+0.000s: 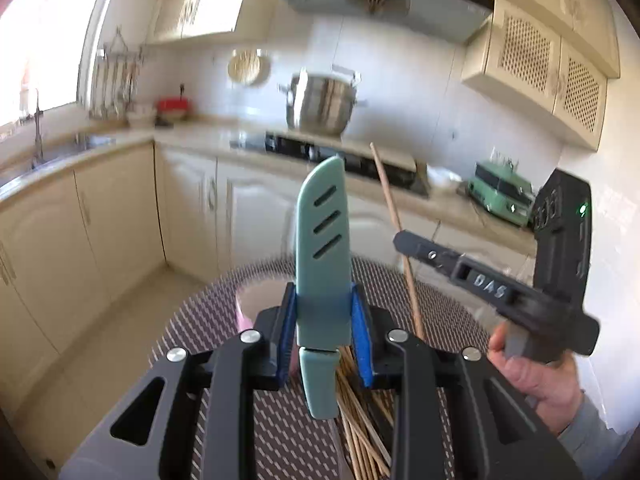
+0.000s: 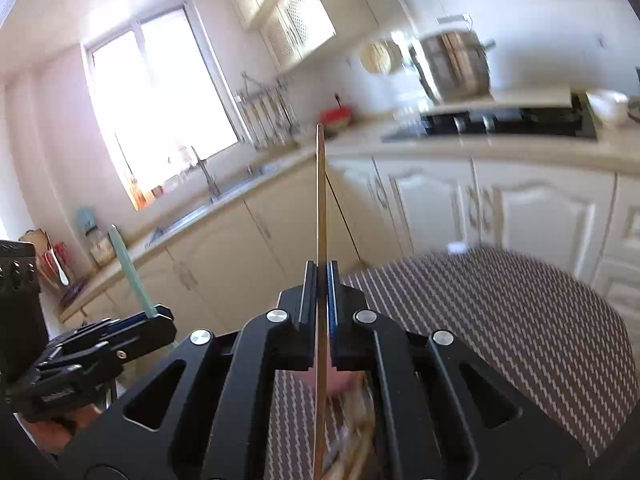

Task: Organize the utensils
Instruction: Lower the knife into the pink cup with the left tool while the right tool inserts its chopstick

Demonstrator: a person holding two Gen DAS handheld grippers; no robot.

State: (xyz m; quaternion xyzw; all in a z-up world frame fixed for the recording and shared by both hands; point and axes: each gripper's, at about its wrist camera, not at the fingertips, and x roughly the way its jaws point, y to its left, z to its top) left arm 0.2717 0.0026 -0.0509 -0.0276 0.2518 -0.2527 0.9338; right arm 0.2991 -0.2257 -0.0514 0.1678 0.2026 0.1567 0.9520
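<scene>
My left gripper (image 1: 323,300) is shut on a teal sheathed knife (image 1: 322,240), held upright above the round woven table (image 1: 280,420). The knife also shows in the right wrist view (image 2: 130,268), at the left in the left gripper (image 2: 158,314). My right gripper (image 2: 320,280) is shut on a single wooden chopstick (image 2: 321,200) that stands upright. In the left wrist view the right gripper (image 1: 404,244) holds that chopstick (image 1: 390,200) to the right of the knife. A pile of wooden chopsticks (image 1: 360,420) lies on the table below. A pink cup (image 1: 256,300) stands behind the left fingers.
Cream kitchen cabinets (image 1: 120,220) and a counter run behind the table. A steel pot (image 1: 320,104) sits on the black hob (image 1: 344,156). A sink with a tap (image 2: 208,184) is under the window. A green toy van (image 1: 500,192) stands on the counter at right.
</scene>
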